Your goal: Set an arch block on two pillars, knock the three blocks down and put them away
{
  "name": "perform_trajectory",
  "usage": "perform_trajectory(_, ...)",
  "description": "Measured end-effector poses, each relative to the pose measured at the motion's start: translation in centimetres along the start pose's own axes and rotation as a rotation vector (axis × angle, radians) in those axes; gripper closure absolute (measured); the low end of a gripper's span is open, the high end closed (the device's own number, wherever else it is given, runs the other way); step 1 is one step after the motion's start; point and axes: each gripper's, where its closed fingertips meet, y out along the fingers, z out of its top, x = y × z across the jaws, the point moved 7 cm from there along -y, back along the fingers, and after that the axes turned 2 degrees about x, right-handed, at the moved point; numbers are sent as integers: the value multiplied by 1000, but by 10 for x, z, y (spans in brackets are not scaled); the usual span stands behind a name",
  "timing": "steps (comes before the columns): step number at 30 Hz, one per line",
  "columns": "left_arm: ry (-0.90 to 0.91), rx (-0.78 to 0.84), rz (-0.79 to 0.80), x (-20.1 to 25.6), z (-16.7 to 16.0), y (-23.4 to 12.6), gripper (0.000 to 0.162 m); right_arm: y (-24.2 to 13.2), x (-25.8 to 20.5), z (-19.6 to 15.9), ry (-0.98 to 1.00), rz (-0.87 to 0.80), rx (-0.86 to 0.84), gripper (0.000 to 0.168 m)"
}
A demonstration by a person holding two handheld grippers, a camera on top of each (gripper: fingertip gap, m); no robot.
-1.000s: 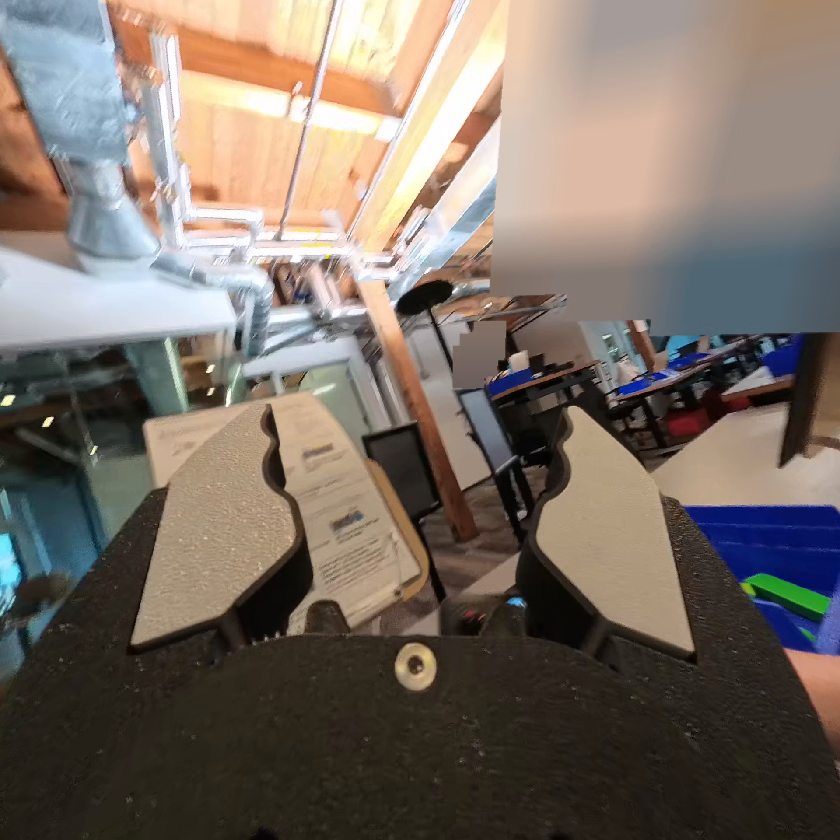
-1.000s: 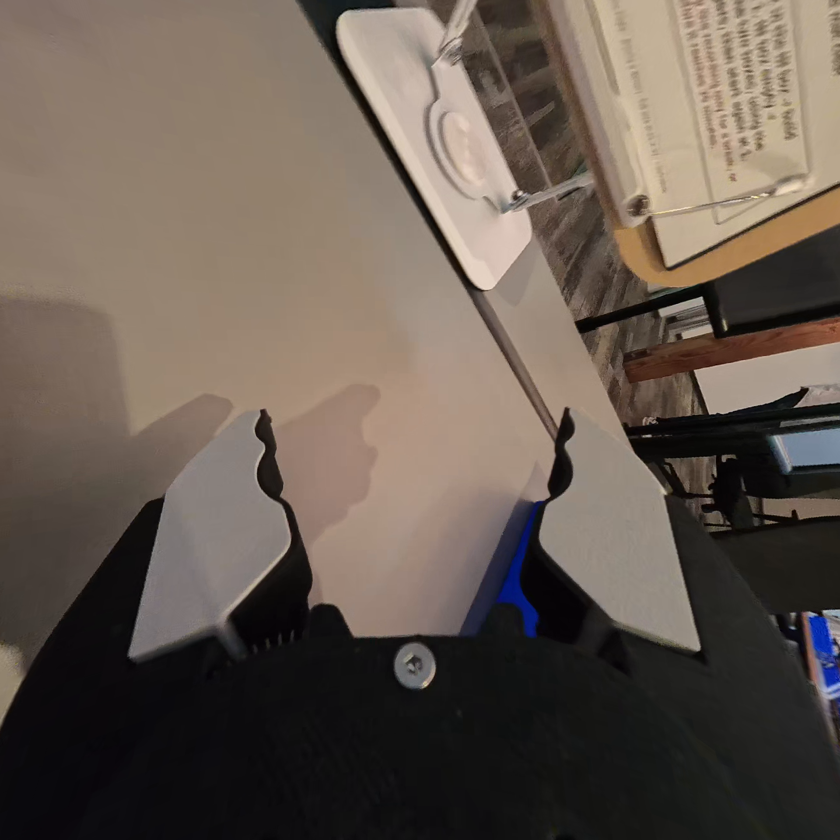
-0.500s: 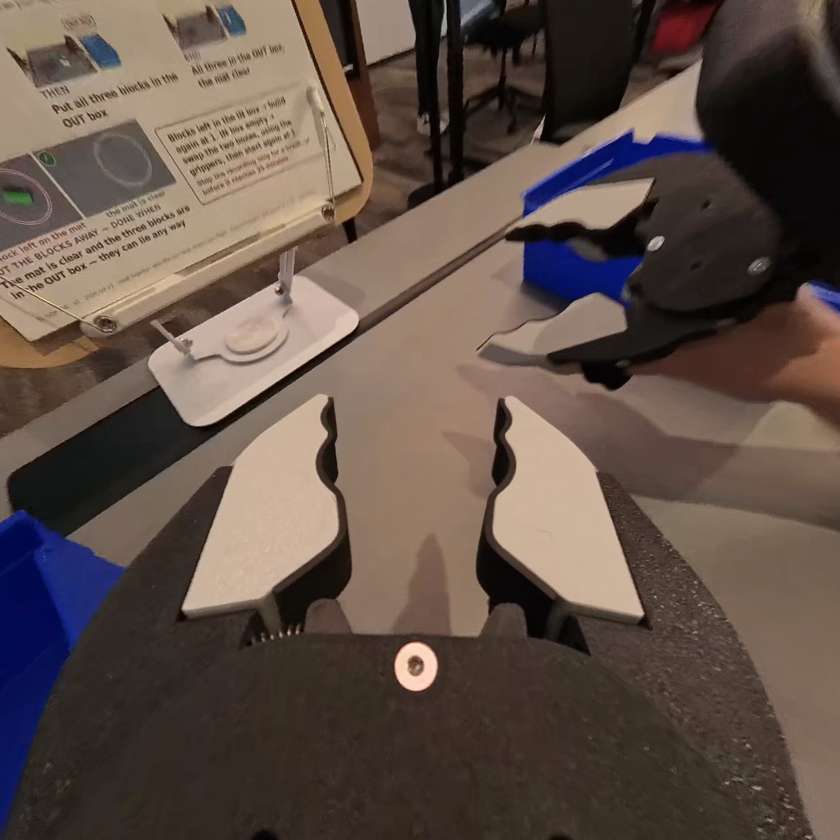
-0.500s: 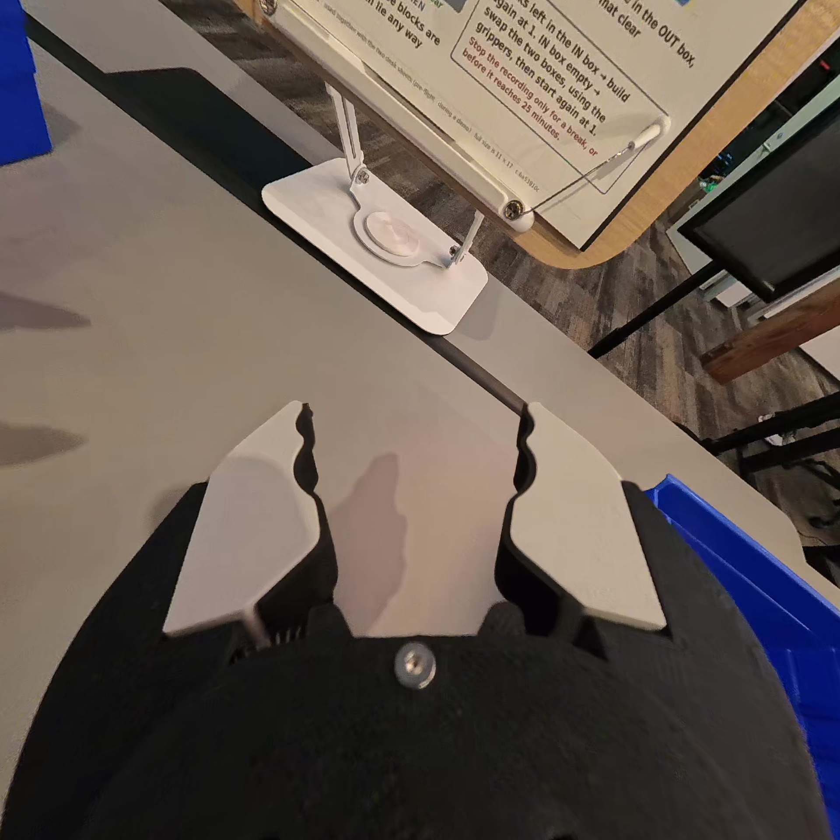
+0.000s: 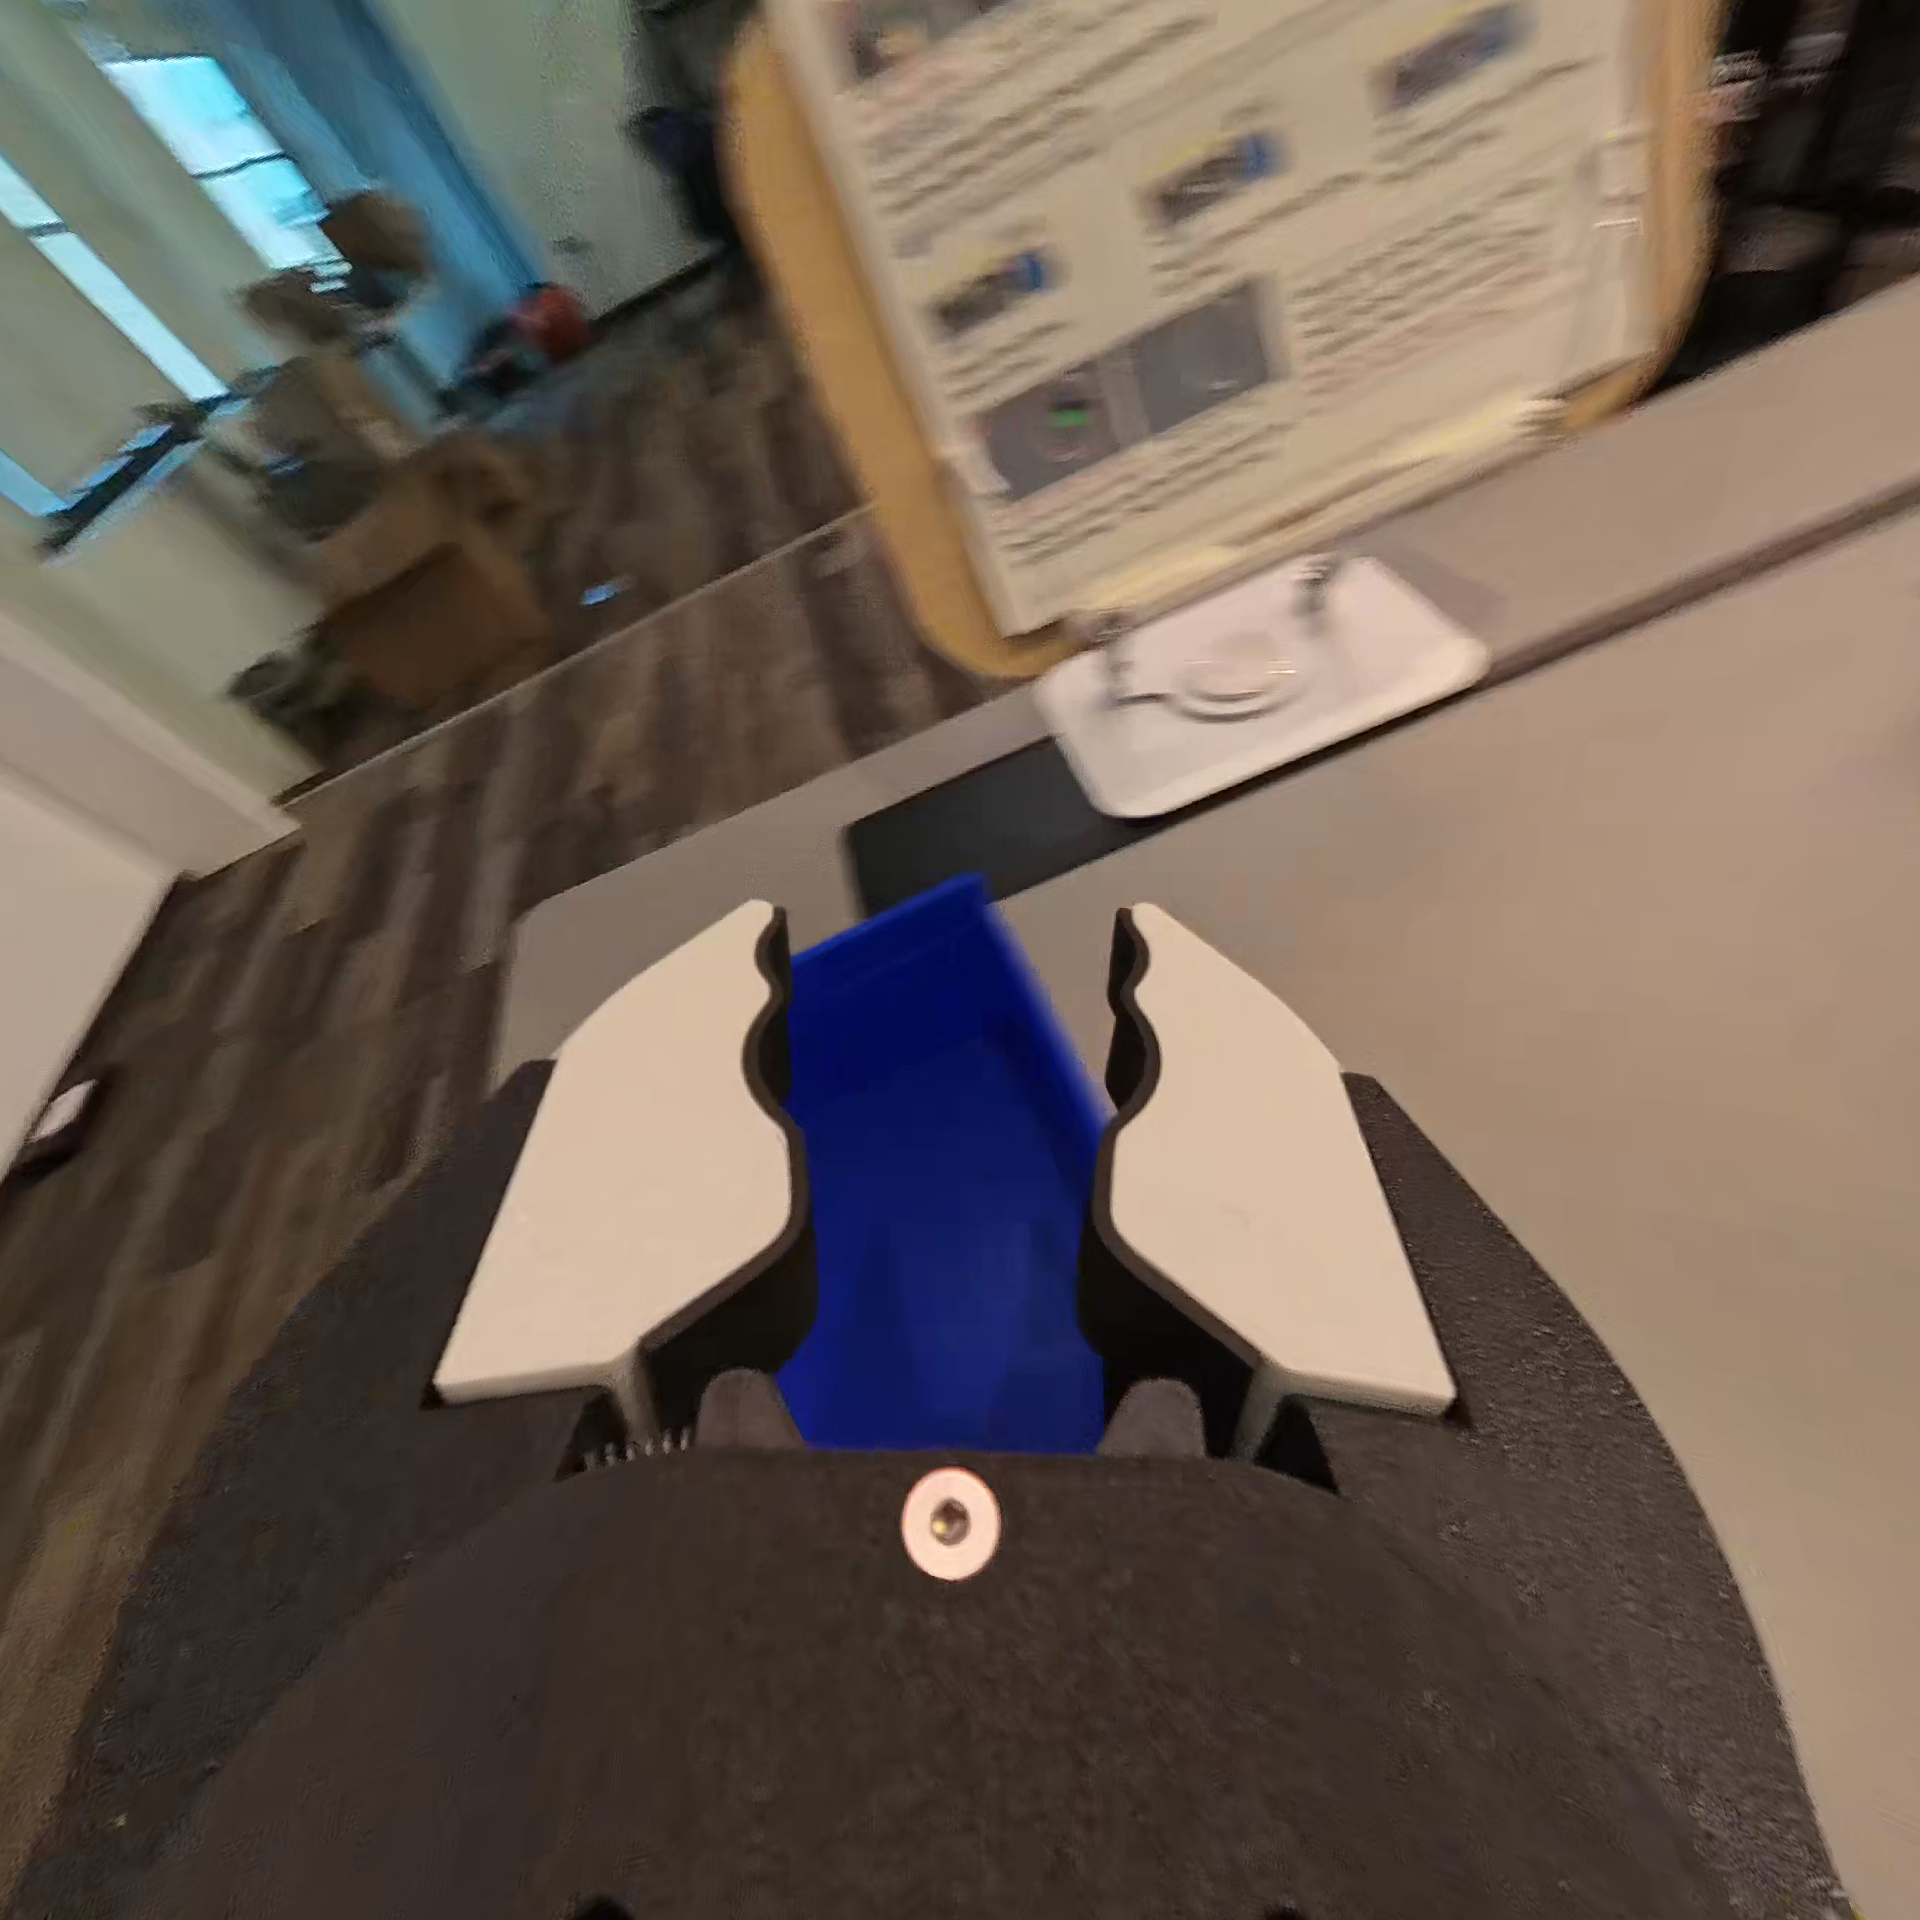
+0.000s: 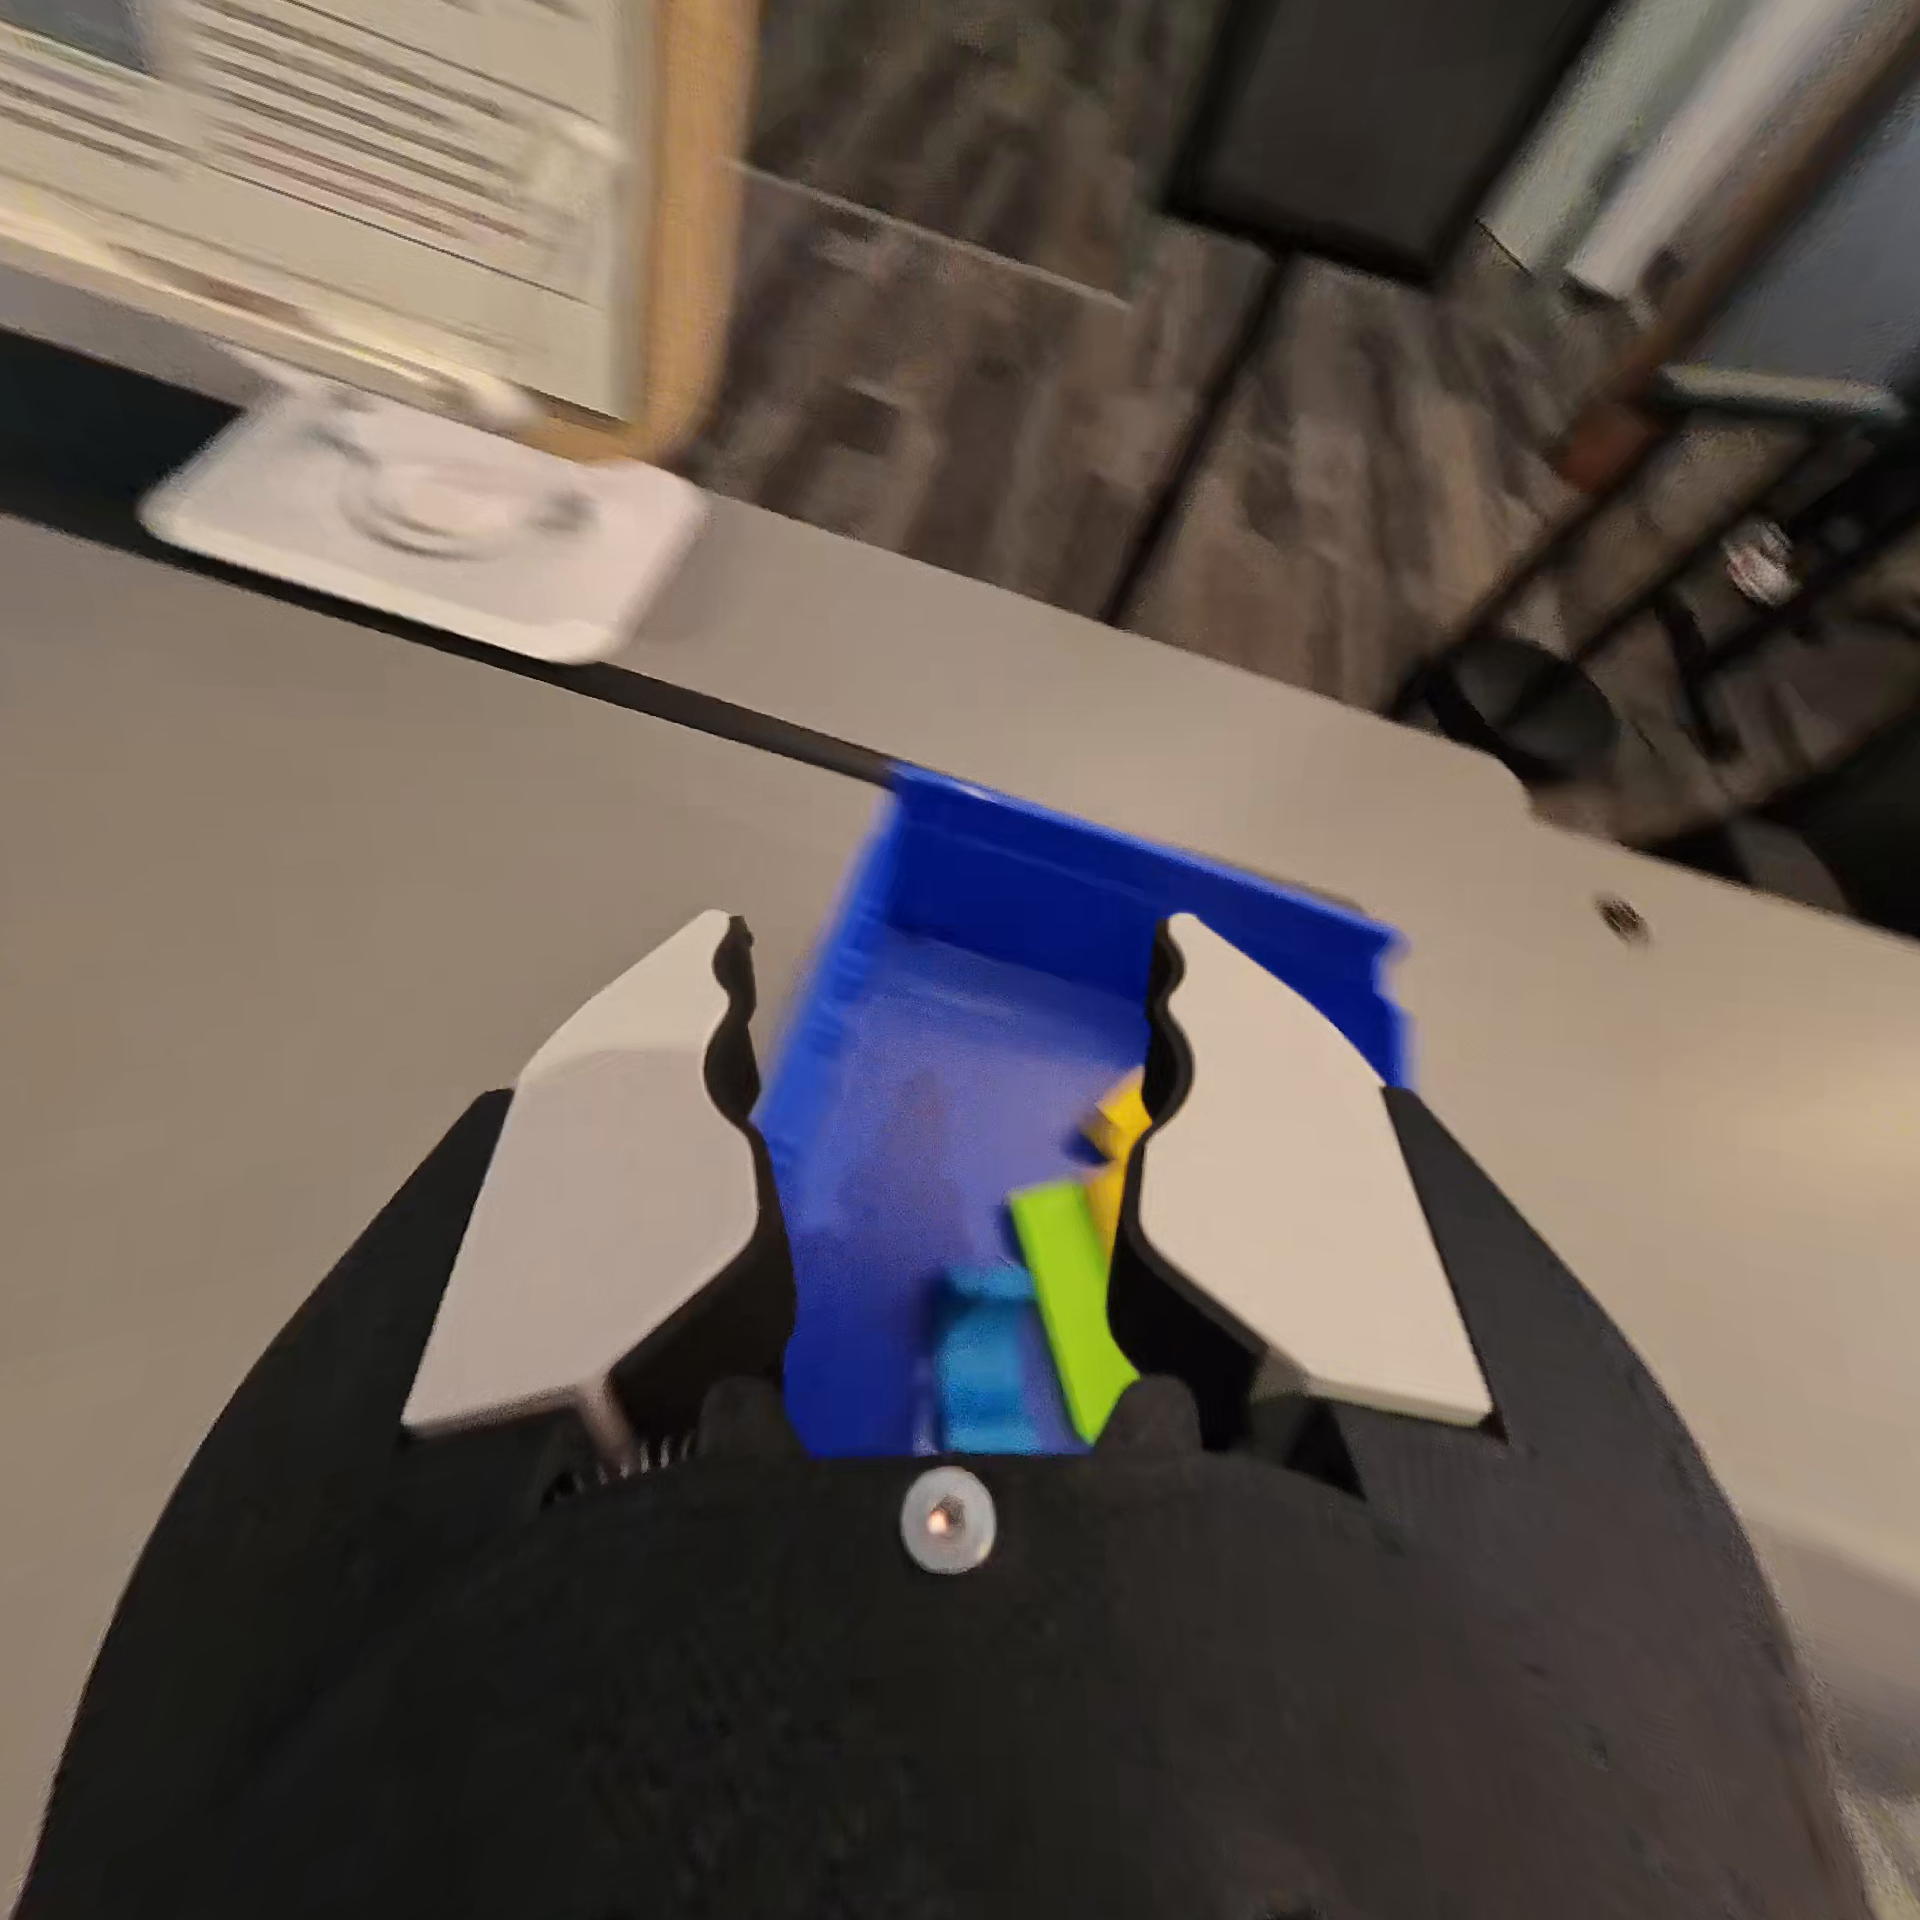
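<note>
In the right wrist view a blue bin (image 6: 1091, 894) on the grey table holds a green block (image 6: 1070, 1304), a light blue block (image 6: 982, 1371) and a yellow block (image 6: 1117, 1132), partly hidden by a finger. My right gripper (image 6: 951, 940) is open and empty, just above this bin. In the left wrist view another blue bin (image 5: 935, 1174) shows between the fingers; the part in view holds nothing. My left gripper (image 5: 945, 925) is open and empty above it. Both views are blurred.
A printed instruction sheet on a wooden board (image 5: 1226, 291) stands on a white base (image 5: 1278, 696) at the table's far edge, also in the right wrist view (image 6: 416, 520). A black mat (image 5: 966, 842) lies beyond the left bin. The floor lies past the table edge.
Both grippers have swung apart: the left one turned left onto the left bin, the right one turned right onto the bin with blocks. Both have stayed open.
</note>
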Motion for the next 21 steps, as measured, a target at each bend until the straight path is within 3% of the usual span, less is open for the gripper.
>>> perform_trajectory(4,-87,-118,195,-69,-27,-23,101,-3,81,-50,131,-167,-206,99)
perform_trajectory(9,-243,-341,298,-130,-84,-36,96,5,122,-103,247,-183,-414,99)
perform_trajectory(13,-354,-448,263,-151,-120,-36,99,10,136,-132,318,-156,-511,99)
perform_trajectory(16,-412,-521,202,-153,-139,-32,100,14,138,-145,370,-96,-550,116)
perform_trajectory(21,-425,-619,114,-146,-159,-19,107,20,139,-160,425,-49,-621,122)
